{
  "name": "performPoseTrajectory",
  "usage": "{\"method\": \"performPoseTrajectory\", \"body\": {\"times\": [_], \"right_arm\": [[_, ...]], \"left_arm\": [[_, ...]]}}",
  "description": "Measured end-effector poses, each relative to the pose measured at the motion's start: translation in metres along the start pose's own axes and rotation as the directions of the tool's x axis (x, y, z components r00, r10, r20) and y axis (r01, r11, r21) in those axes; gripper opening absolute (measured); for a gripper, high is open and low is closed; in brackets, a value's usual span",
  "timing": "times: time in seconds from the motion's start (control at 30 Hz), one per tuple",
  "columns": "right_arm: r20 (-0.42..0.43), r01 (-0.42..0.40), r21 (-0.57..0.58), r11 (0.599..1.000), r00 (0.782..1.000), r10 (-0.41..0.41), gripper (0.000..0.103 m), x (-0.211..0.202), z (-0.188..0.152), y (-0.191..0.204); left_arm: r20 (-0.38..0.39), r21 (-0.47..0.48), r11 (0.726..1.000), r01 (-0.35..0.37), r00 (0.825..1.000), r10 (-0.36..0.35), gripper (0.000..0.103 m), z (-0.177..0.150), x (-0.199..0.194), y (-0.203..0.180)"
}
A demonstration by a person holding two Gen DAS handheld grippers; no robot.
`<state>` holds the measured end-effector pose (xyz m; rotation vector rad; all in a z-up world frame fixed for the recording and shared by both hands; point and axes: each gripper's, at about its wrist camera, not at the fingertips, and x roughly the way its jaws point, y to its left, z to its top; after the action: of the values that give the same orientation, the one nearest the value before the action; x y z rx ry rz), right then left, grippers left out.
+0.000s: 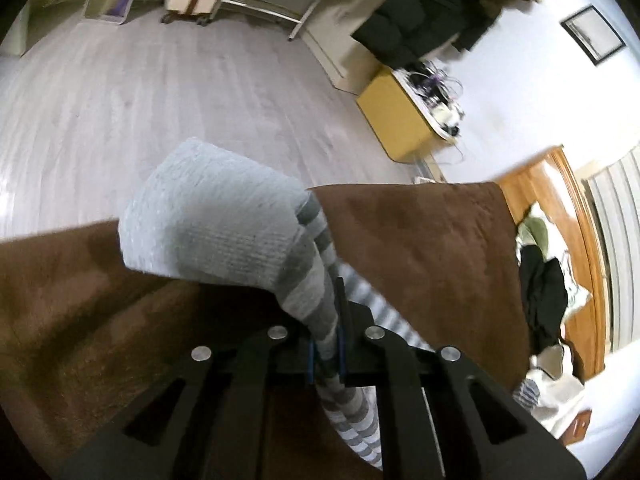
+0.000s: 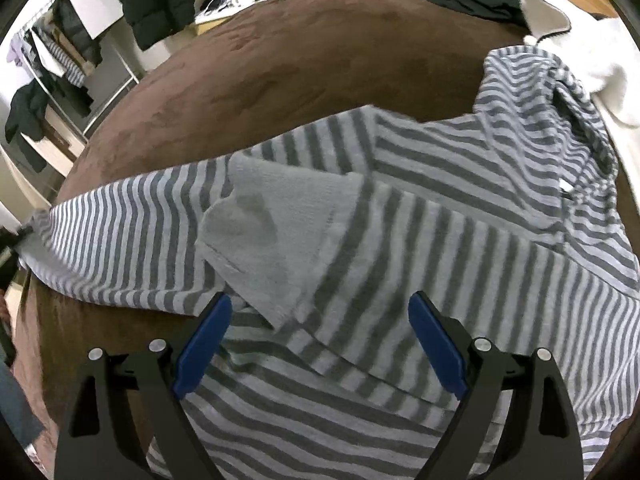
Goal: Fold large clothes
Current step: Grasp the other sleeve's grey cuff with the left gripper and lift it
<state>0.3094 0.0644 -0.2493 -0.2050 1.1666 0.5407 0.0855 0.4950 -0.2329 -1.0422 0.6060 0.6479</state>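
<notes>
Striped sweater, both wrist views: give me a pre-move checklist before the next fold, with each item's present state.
1. Left gripper shut on the striped sweater sleeve: ok.
2. Plain grey cuff hangs free past the pinch: ok.
3. Right gripper open above the sweater, nothing between its pads: ok.
4. Sweater flat on the brown blanket: not ok, hood end rumpled.
5. Other clothes clear of the sweater: not ok, white garment touches the hood.

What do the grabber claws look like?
Both are black, angular frames with long cut-out slots and round silver rivets at the joints. The right gripper has bright blue pads lining its fingers. On the left gripper only thin blue pad edges show.
</notes>
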Motion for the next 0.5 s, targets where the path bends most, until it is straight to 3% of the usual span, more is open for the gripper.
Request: {"method": "performPoseTrajectory", "body": {"times": [0.2, 0.5], "right_arm": [[-0.072, 0.096, -0.103, 0.99, 0.992, -0.104, 0.091, 0.036, -0.013, 0.018], [-0.06, 0.032, -0.043, 0.999, 0.998, -0.035, 0.091, 0.025, -0.01, -0.001]], "left_arm": [[-0.052, 0.123, 0.992, 0.015, 0.999, -0.008, 0.01, 0.011, -0.021, -0.043], [-0.078, 0.283, 0.954, 0.095, 0.994, -0.076, 0.01, 0.003, -0.047, -0.111]]}}
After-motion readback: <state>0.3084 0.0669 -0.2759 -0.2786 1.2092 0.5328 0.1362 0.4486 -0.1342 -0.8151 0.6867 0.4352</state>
